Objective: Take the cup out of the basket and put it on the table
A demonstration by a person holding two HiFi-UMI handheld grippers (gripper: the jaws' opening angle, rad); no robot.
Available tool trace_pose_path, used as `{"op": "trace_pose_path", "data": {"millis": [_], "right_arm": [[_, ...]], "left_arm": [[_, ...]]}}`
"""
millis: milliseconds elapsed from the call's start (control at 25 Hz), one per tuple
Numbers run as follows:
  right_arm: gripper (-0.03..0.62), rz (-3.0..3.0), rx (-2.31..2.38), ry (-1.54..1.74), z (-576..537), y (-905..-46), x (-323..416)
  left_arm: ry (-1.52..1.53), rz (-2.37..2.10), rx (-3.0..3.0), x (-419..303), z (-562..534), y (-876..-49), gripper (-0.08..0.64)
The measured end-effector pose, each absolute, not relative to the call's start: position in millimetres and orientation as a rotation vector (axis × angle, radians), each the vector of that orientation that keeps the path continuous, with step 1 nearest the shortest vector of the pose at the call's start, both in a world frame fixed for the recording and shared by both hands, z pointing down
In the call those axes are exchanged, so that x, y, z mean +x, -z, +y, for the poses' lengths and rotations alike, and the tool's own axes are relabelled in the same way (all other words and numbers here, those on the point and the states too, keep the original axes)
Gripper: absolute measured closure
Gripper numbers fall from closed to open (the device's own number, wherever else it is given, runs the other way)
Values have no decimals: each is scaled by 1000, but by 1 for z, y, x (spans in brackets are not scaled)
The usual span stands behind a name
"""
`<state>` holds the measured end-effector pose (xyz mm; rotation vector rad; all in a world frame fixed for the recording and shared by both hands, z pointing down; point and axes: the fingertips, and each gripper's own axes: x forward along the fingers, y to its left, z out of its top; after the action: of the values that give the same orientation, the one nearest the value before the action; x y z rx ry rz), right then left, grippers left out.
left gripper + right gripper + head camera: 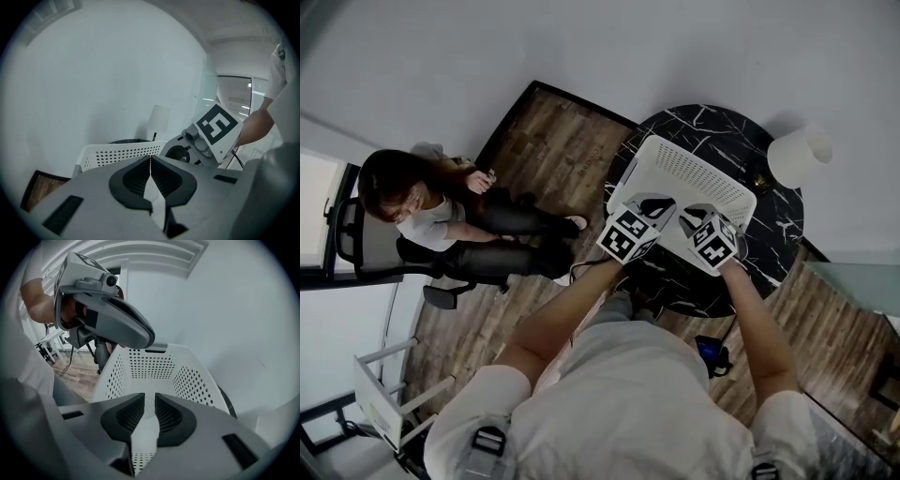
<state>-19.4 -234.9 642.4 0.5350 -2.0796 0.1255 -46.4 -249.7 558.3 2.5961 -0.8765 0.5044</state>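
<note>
The white perforated basket (689,169) stands on the round black marble table (717,127). Both grippers hover side by side over its near rim. My left gripper (654,202) has its jaws touching at the tips, with nothing between them (150,159). My right gripper (694,214) points down into the basket (150,364), its jaws a narrow gap apart (149,399). A faint pale round shape shows on the basket floor through that gap; I cannot tell whether it is the cup. In the head view no cup can be made out.
A white lamp (797,155) stands at the table's far right edge, beyond the basket (117,152). A person (441,216) sits on an office chair on the wooden floor to the left. A white wall runs behind the table.
</note>
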Motion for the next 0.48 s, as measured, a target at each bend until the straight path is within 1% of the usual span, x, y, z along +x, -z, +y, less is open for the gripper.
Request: {"op": "trace_pose_path", "data": {"millis": [480], "right_arm": [[525,-1954,394,-183,-249,-694,-20]], "left_arm": [[-565,-834,2503,-48,-274,-590,554]]}}
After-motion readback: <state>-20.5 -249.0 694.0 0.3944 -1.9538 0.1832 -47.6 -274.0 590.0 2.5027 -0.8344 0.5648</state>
